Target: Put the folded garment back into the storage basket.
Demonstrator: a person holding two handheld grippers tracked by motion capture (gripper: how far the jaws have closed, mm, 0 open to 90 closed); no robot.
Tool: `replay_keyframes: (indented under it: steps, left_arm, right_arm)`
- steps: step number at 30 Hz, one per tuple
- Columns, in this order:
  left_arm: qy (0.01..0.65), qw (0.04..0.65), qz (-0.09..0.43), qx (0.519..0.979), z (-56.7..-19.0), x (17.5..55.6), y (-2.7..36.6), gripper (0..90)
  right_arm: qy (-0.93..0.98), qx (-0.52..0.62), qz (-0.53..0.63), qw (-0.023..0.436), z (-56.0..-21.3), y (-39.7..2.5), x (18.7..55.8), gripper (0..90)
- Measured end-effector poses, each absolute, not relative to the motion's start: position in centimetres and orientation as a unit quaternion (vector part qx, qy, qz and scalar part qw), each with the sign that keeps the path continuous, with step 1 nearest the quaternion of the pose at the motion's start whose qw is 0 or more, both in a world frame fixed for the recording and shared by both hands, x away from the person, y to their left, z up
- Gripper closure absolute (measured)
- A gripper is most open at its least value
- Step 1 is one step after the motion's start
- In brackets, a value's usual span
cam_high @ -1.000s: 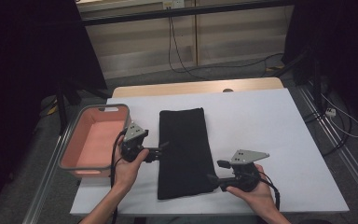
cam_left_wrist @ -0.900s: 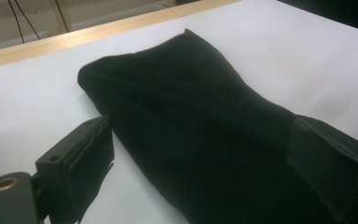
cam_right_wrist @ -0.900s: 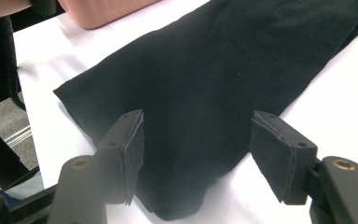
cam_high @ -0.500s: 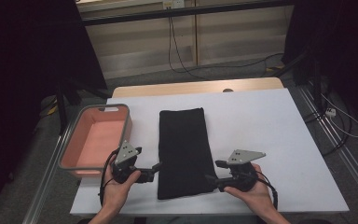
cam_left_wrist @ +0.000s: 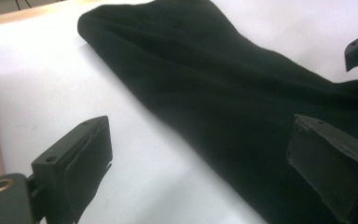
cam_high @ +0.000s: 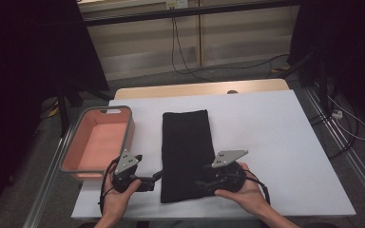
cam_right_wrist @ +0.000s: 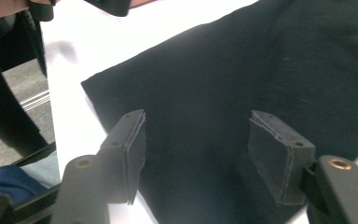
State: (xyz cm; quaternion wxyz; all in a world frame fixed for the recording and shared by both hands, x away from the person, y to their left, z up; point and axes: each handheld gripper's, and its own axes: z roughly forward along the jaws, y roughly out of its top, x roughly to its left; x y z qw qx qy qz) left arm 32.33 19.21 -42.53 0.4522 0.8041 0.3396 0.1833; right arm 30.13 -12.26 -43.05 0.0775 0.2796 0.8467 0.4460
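A black folded cloth lies lengthwise in the middle of the white table. My left gripper sits low at the cloth's near left edge, open. In the left gripper view its gripper straddles that edge: one jaw over bare table, the other over the cloth. My right gripper rests over the cloth's near right part, also open. In the right gripper view its gripper has both jaws spread above the cloth near its front corner, with nothing pinched.
A pink bin with a grey rim stands at the table's left side, just beyond my left hand. The table's front edge is close under both hands. Cables trail on the floor behind and to the right.
My left gripper has slid back along the cloth's left edge toward the near end. The right gripper has barely moved, and the cloth lies as before.
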Motion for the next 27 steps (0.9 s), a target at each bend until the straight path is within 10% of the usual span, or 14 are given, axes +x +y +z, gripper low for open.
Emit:
replay_keyframes:
  steps: [16,27]
  left_arm:
    - [0.326,0.445,0.185,0.813,-42.8,32.3,18.7,7.0]
    - [0.321,0.44,0.174,0.821,-43.1,32.6,18.4,7.0]
  right_arm:
    - [0.891,0.185,0.408,0.065,-44.1,-8.4,29.4,53.2]
    - [0.922,0.145,0.352,0.077,-45.6,-6.6,28.8,38.7]
